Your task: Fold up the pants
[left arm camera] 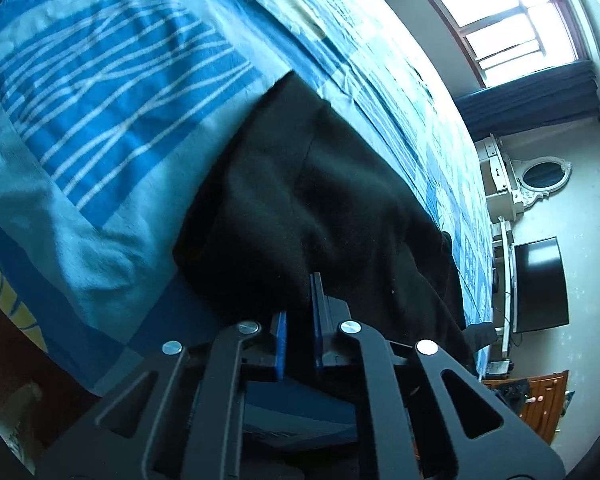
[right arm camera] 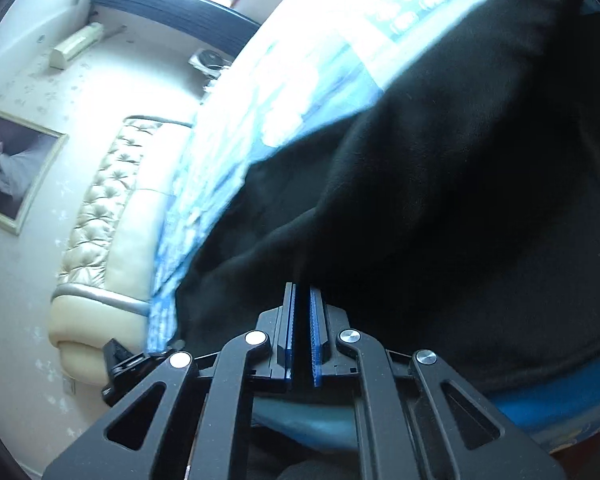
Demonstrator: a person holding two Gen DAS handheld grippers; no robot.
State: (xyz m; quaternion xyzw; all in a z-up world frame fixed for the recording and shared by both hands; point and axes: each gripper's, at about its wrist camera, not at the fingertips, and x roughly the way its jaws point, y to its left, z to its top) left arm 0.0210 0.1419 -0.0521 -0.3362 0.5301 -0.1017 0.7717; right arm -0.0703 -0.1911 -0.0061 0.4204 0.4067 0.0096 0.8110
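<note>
Left gripper (left arm camera: 300, 320): fingers pinching black cloth
Right gripper (right arm camera: 302, 328): pressed together on the same cloth
Pants (left arm camera: 320, 200): black, draped mid-frame over the blue bedspread (left arm camera: 112, 92)
Surroundings: window (left arm camera: 500, 20) upper right, dark screen (left arm camera: 540, 284) right (left view); padded headboard (right arm camera: 100, 208), framed picture (right arm camera: 12, 168) left
</note>
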